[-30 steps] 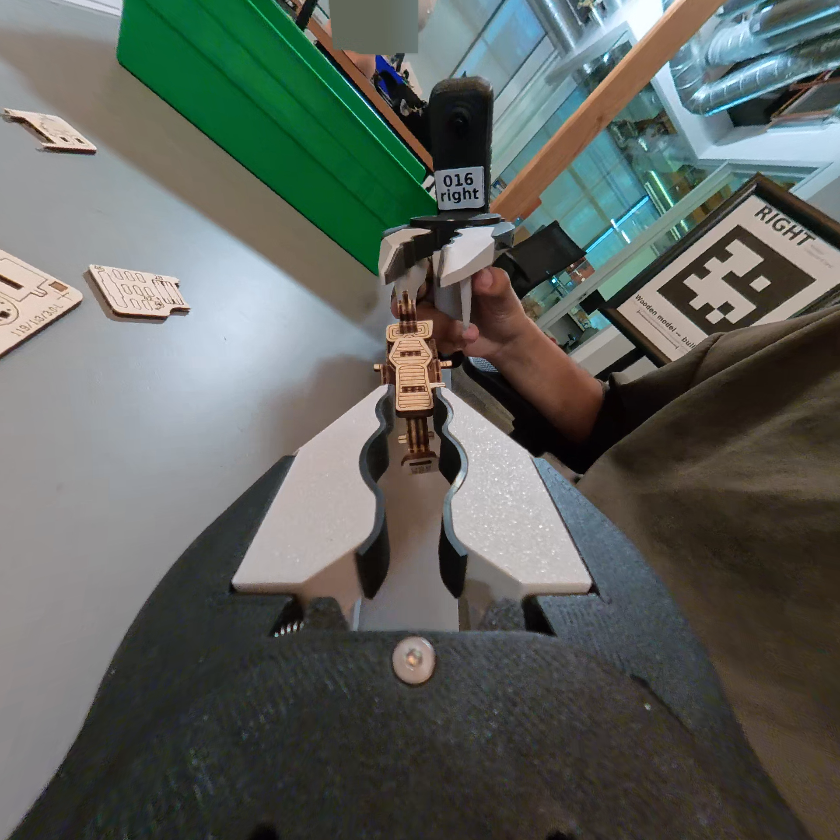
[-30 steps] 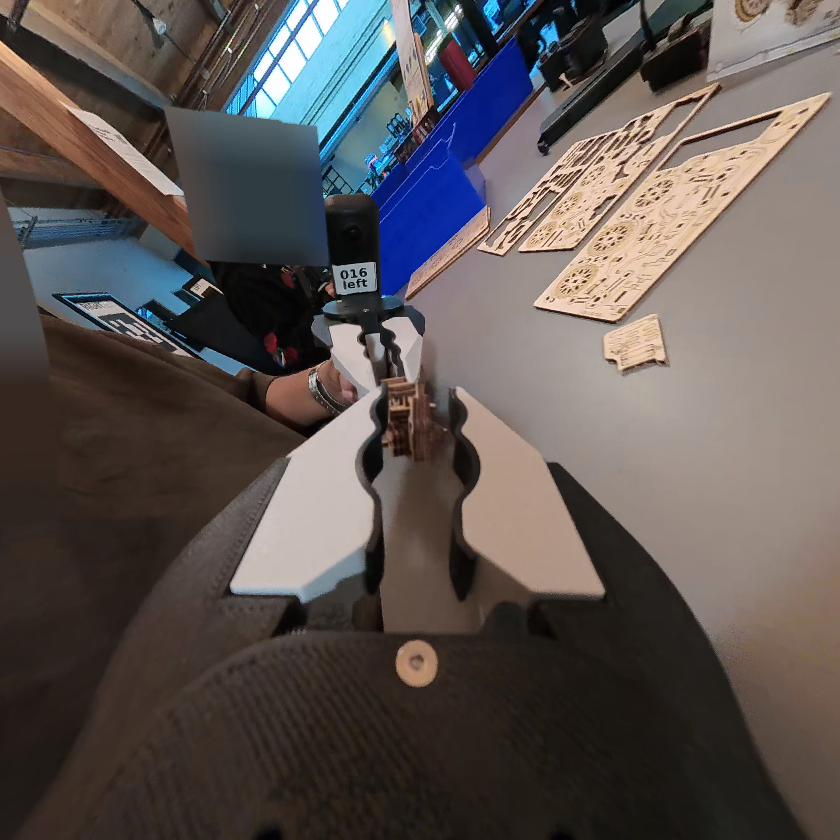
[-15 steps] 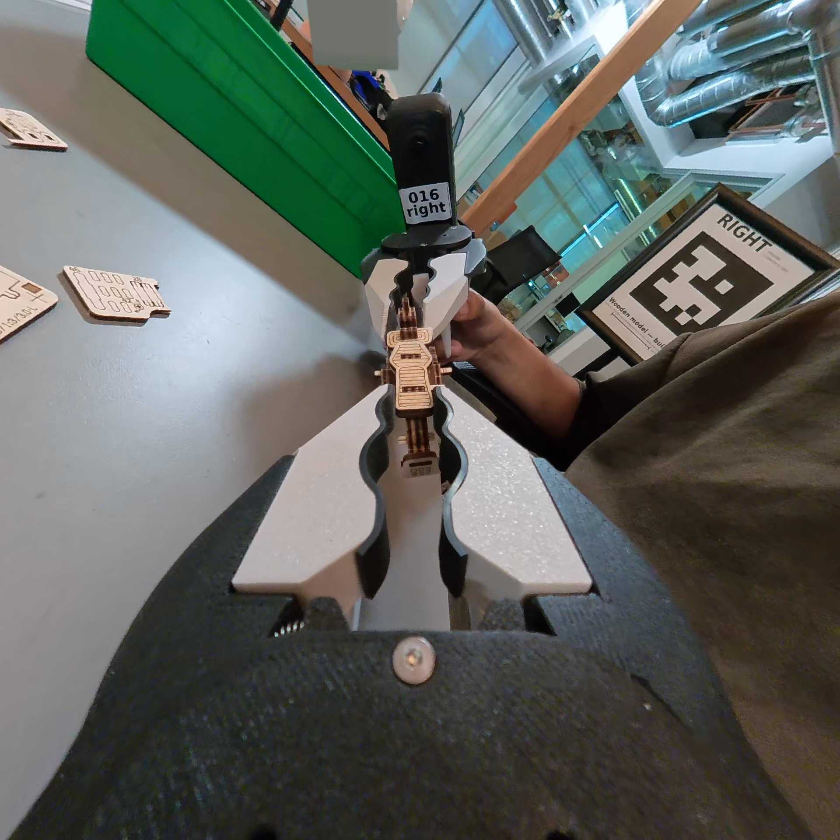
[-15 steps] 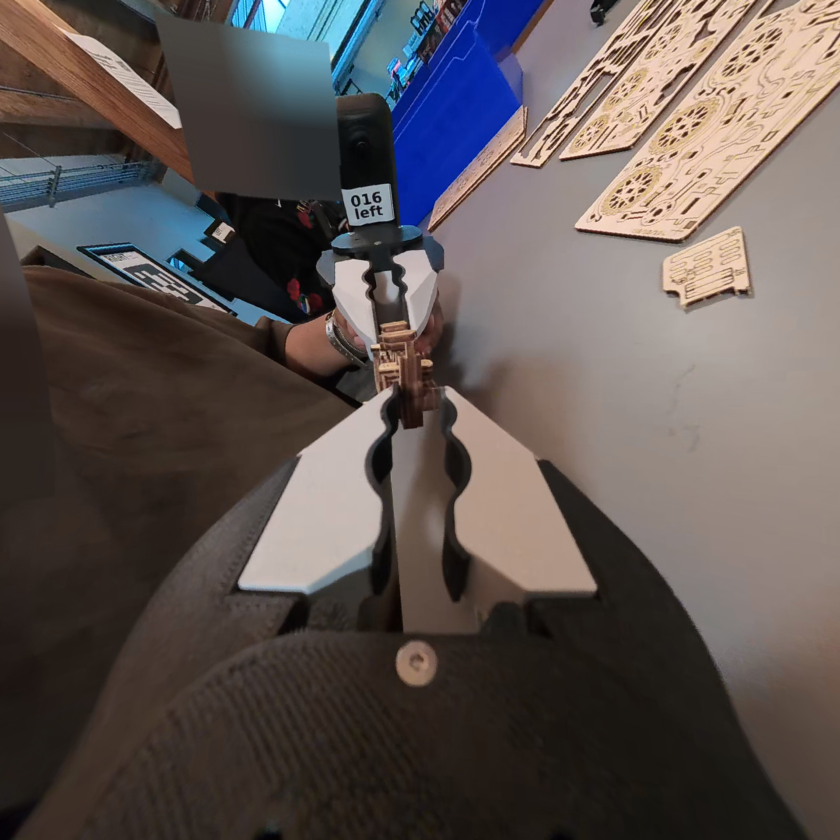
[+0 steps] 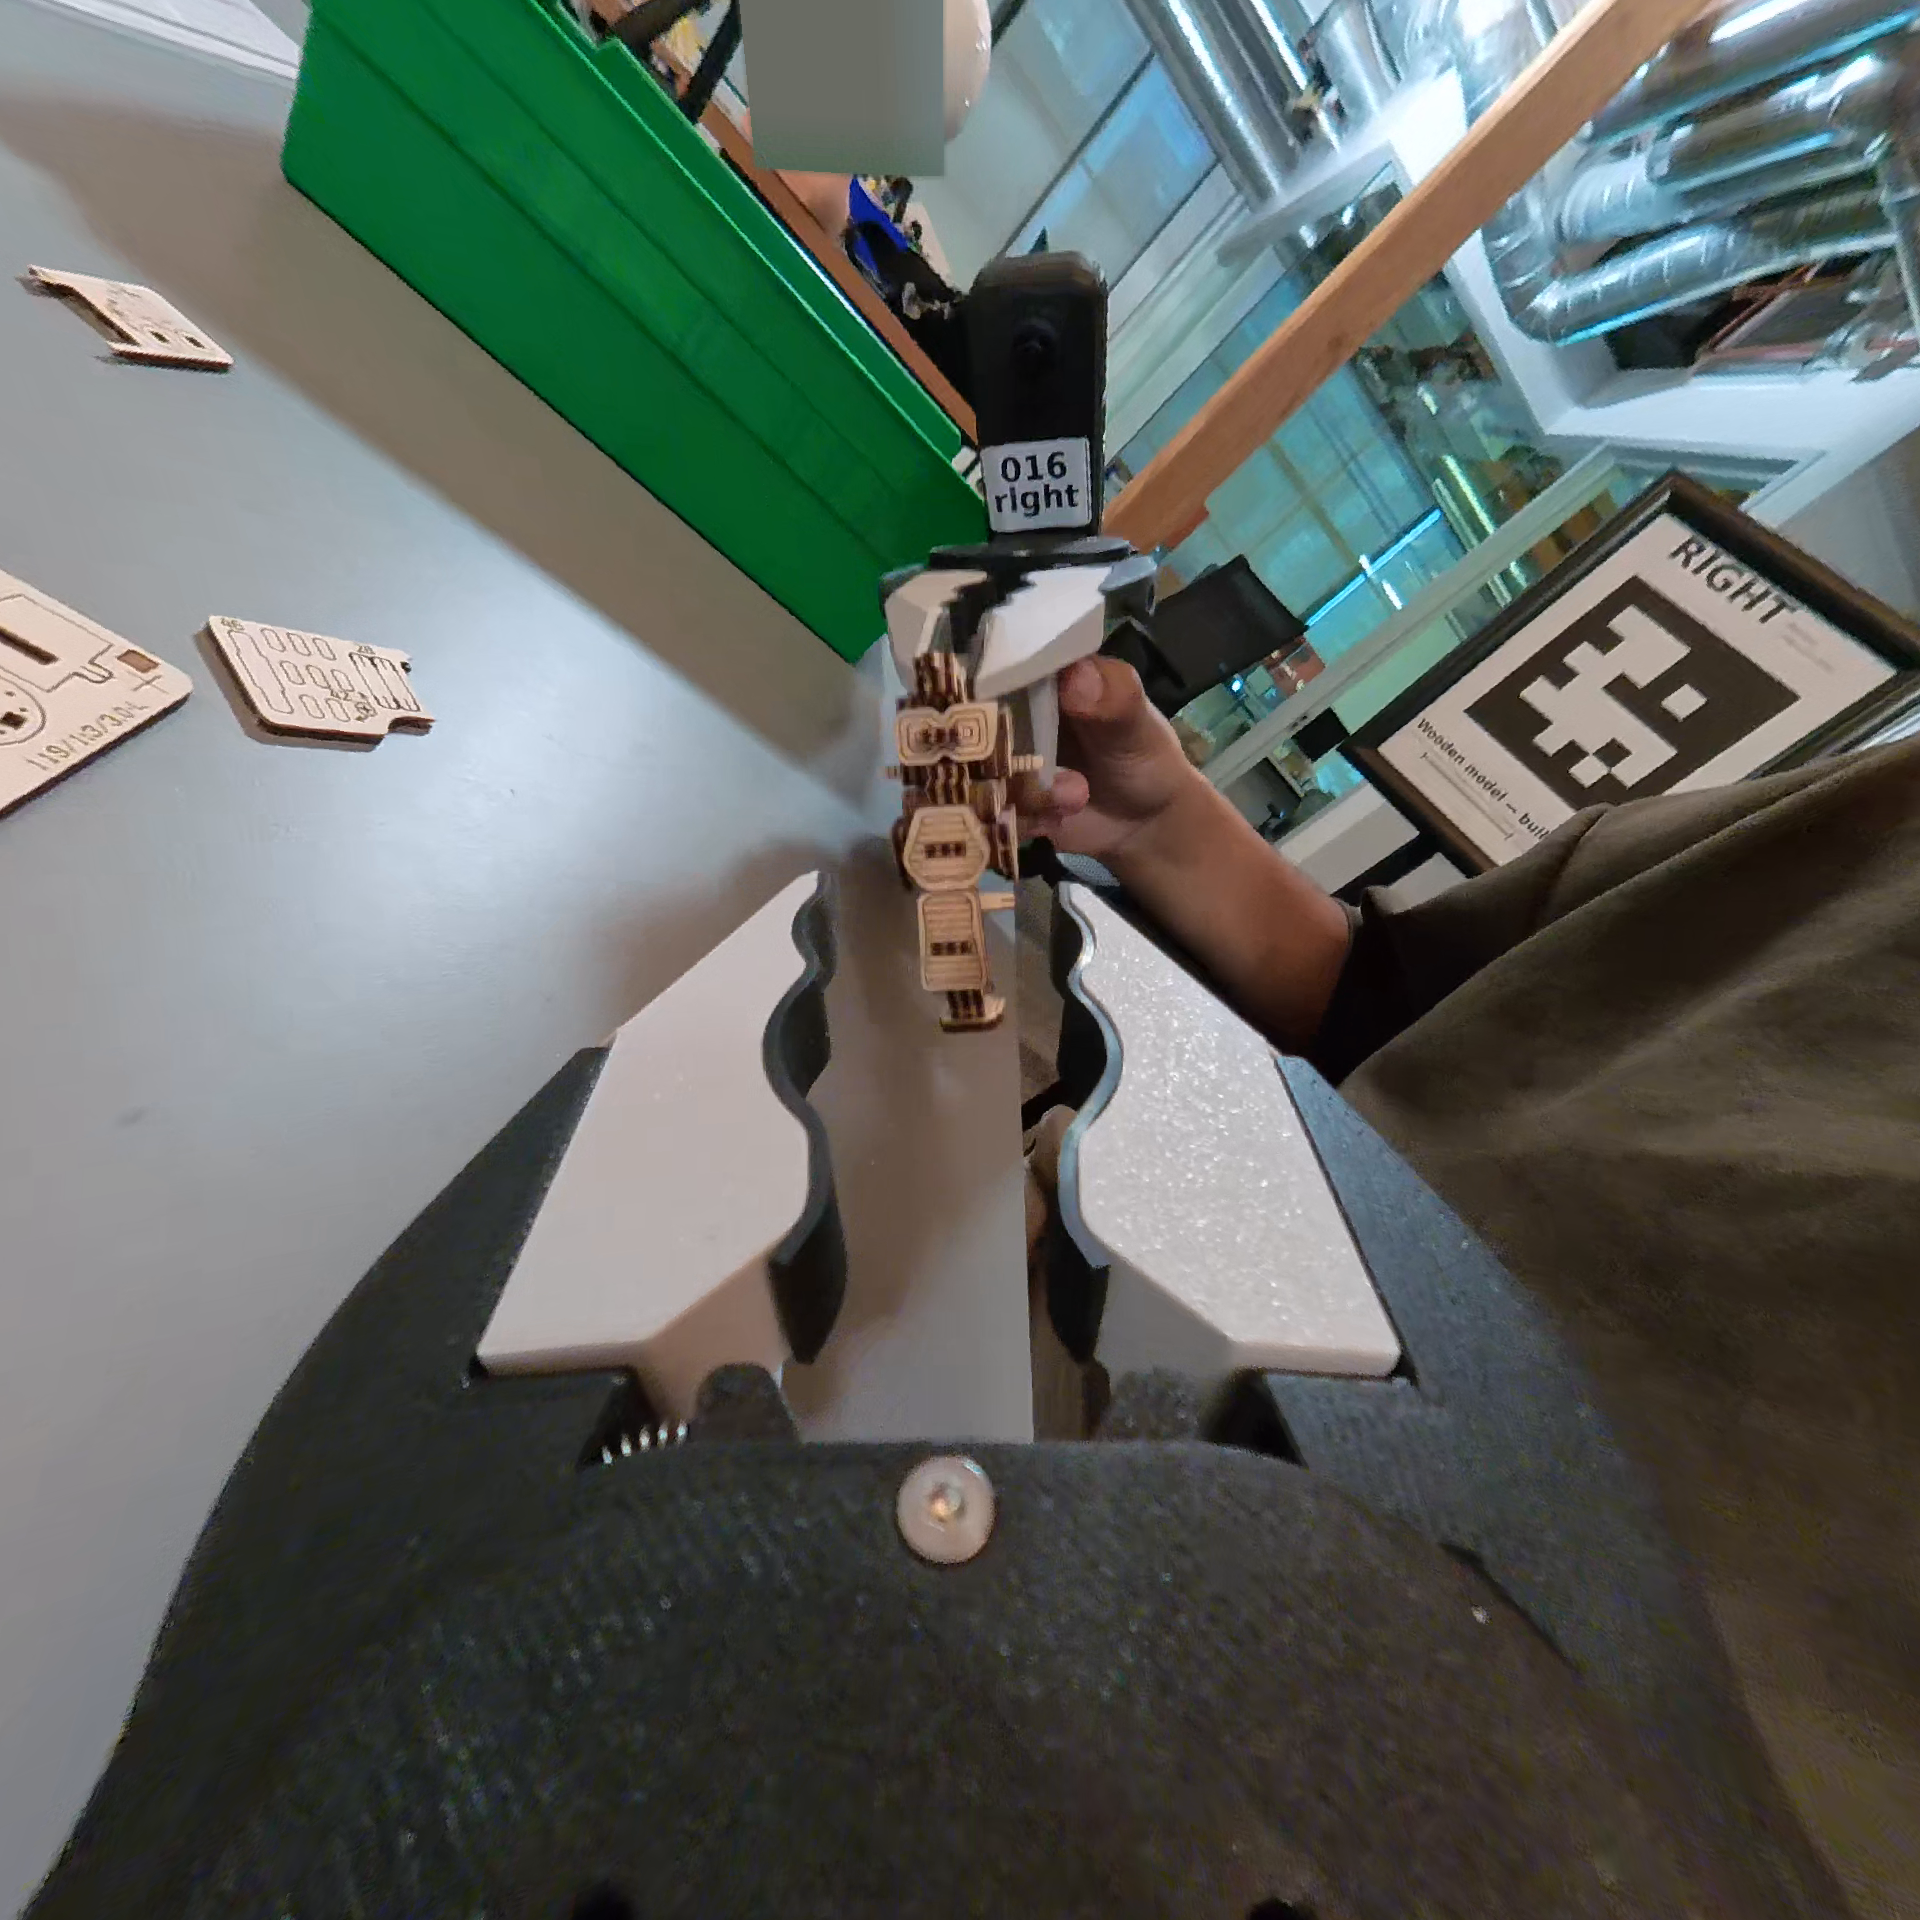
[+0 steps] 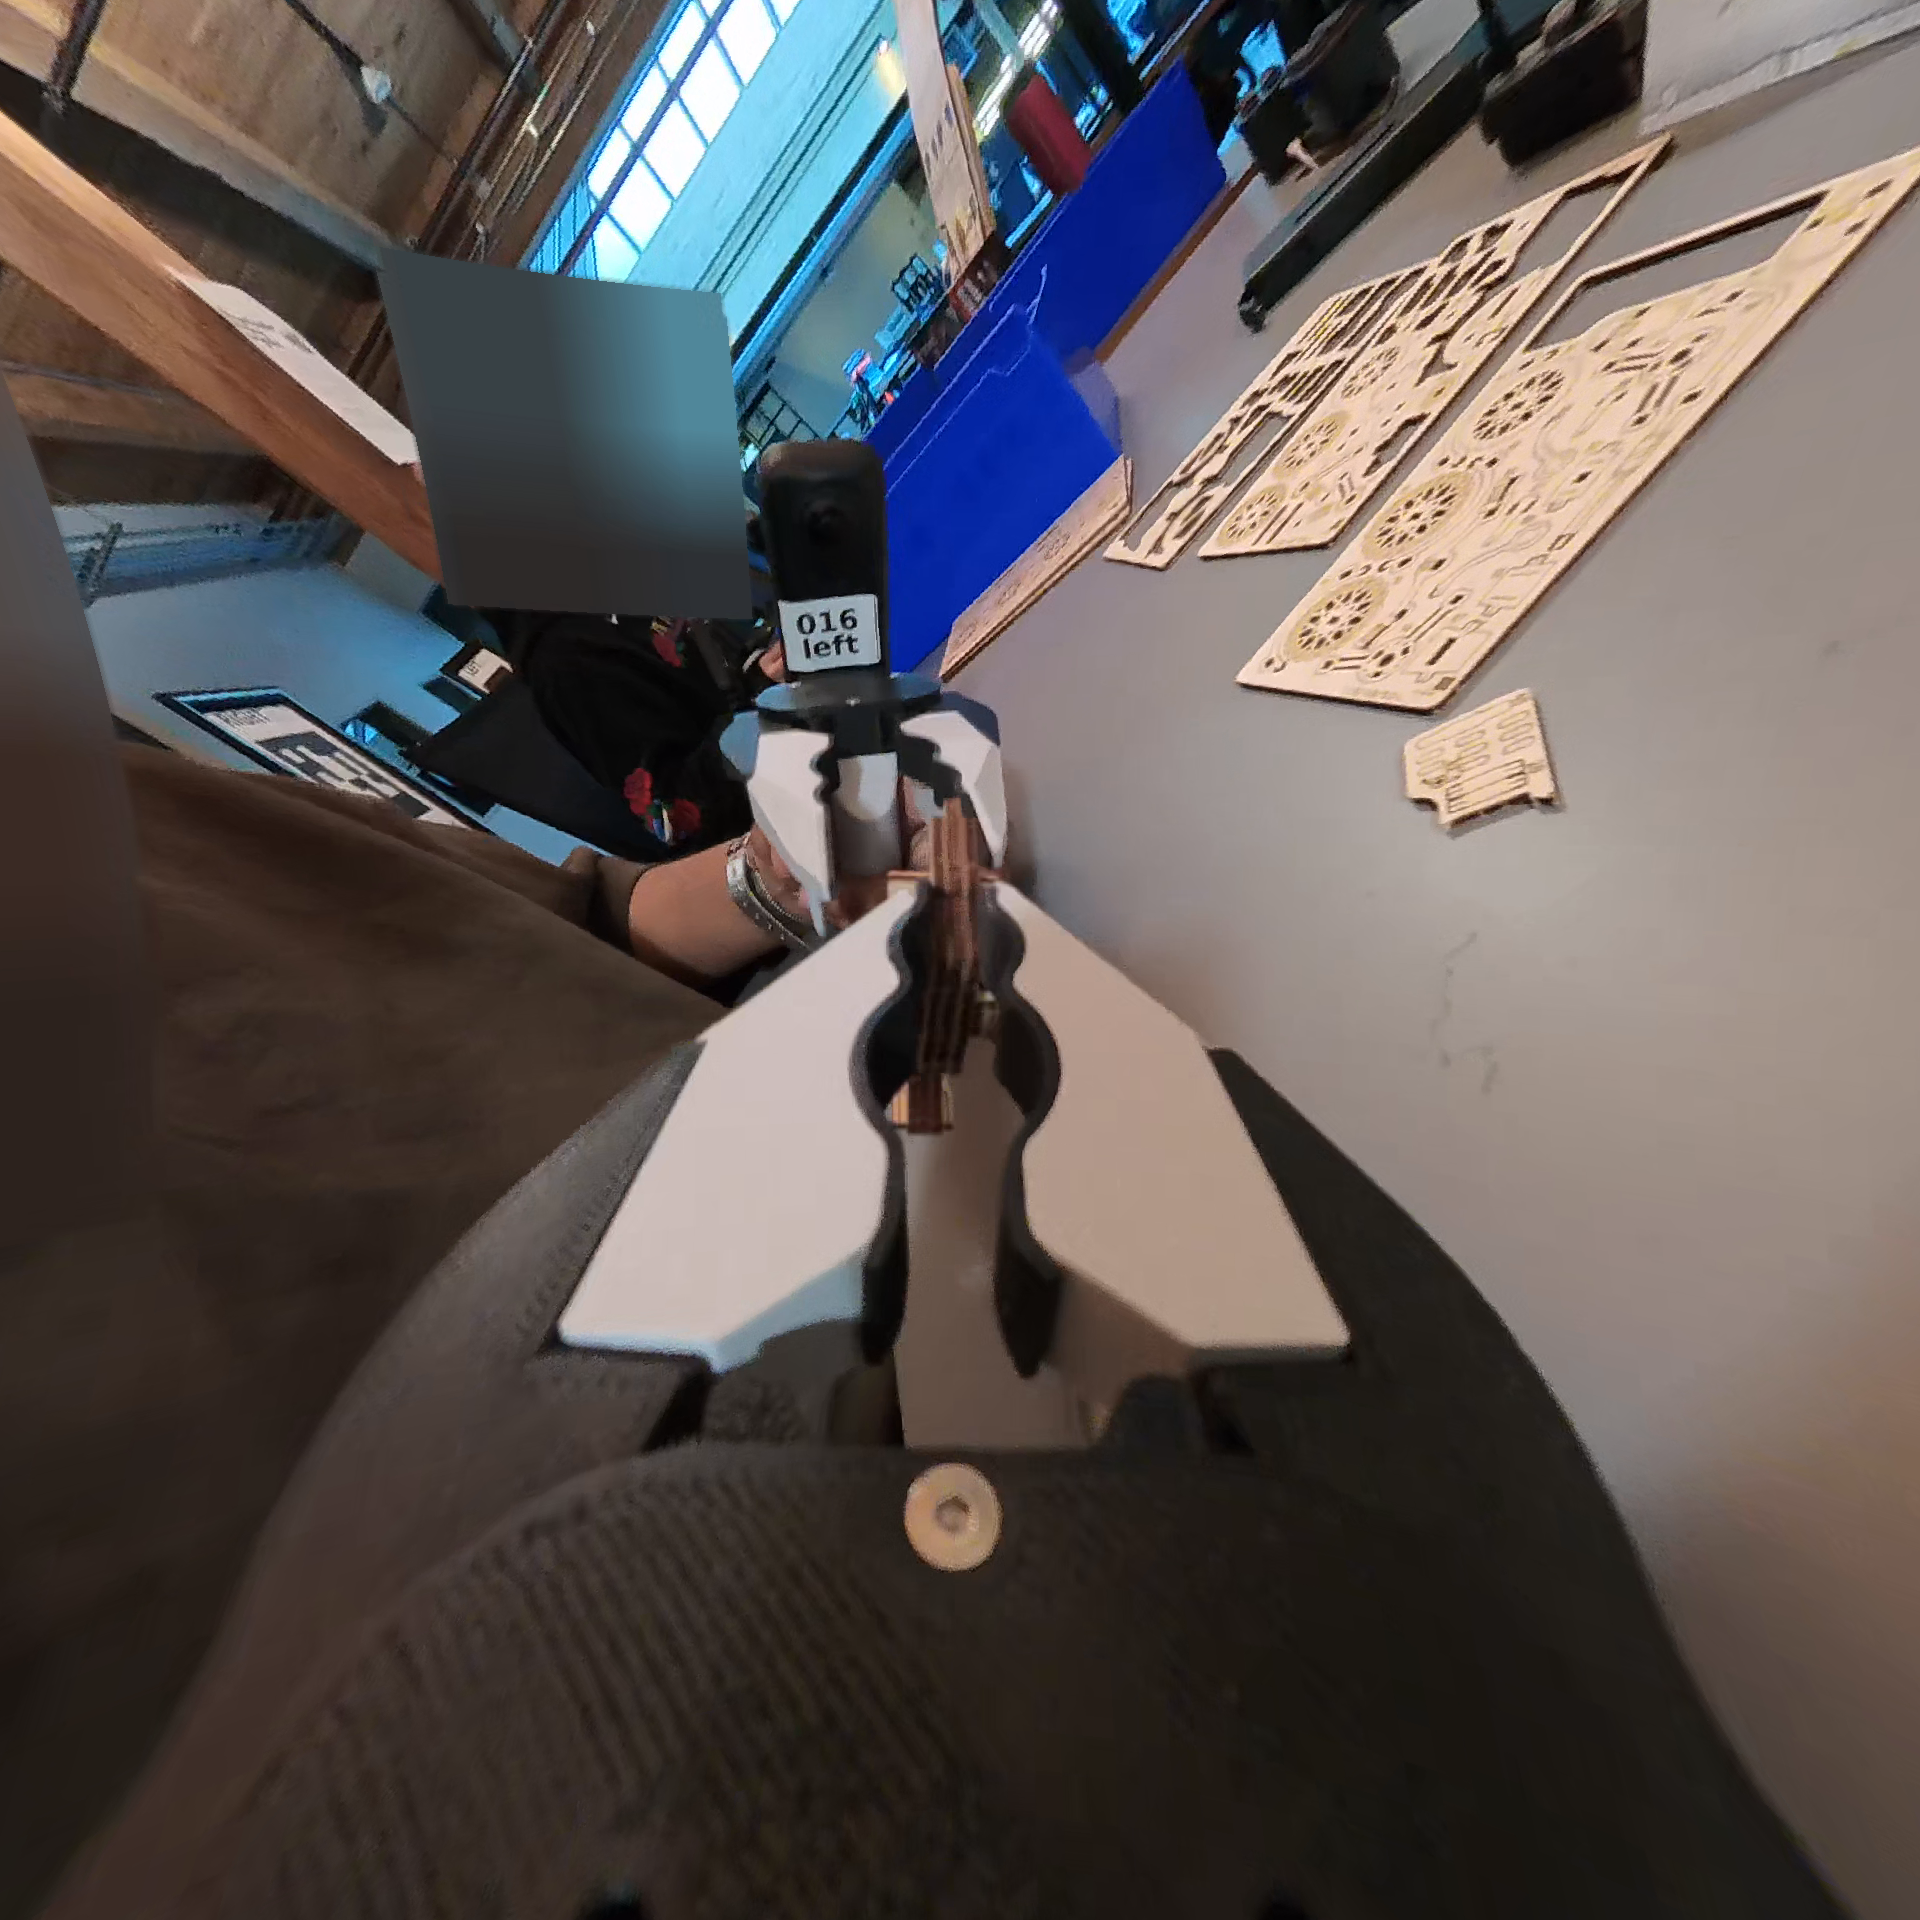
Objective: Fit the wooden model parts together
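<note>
On the grey table (image 5: 312,987) at far left lie small laser-cut wooden cards (image 5: 312,681), engraved with fine marks, before a green bin (image 5: 623,301). At centre, the left gripper (image 5: 940,914) has its white fingers (image 5: 707,1122) spread wide, gripping nothing; the wooden model (image 5: 951,831) hangs between their tips without touching them. The right gripper (image 5: 982,665), bearing a small white printed label on its black camera post, is clenched on the model's upper end, a hand (image 5: 1101,769) wrapped around its handle. At right stands a framed sign (image 5: 1662,696) with a black-and-white coded square and printed text. From the right wrist view, the right gripper (image 6: 951,935) clamps the model (image 6: 945,997) edge-on; the left gripper (image 6: 873,831), likewise labelled, faces it. Larger wooden part sheets (image 6: 1455,520) and a blue bin (image 6: 997,468) lie beyond.
</note>
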Motion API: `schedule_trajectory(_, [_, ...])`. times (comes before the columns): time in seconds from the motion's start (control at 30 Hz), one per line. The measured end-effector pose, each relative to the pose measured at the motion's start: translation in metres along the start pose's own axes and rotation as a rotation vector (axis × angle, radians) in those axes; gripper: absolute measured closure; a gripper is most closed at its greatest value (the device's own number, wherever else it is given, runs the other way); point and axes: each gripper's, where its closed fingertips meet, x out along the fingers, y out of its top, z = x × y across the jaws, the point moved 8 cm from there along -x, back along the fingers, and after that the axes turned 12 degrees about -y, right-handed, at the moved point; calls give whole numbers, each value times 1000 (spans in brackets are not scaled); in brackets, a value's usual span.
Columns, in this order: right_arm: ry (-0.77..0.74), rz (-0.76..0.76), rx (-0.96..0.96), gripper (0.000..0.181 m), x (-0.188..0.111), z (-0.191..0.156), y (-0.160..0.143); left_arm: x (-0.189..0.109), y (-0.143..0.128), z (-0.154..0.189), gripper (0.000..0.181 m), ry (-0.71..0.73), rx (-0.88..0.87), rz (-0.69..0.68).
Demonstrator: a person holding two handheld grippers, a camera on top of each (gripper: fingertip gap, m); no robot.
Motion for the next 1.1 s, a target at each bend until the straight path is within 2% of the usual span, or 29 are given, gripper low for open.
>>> schedule_trajectory(0.2, [-39,-36,-13,175,2,2,-4,6,-5,-1,143,28,-13,-50])
schedule_trajectory(0.47, [43,12,52,175,8,-4,-3,15,-13,0,135,20,-60,-92])
schedule_trajectory(0.53, [89,38,100,175,10,-6,-3,19,-16,3,137,12,-57,-106])
schedule_trajectory(0.6, [113,47,121,175,11,-7,-3,21,-17,6,148,-7,-41,-101])
schedule_trajectory(0.67, [96,41,89,175,12,-8,-4,20,-16,9,167,-21,-20,-97])
schedule_trajectory(1.1, [82,40,-253,170,8,-34,-2,17,-14,16,168,-86,67,-132])
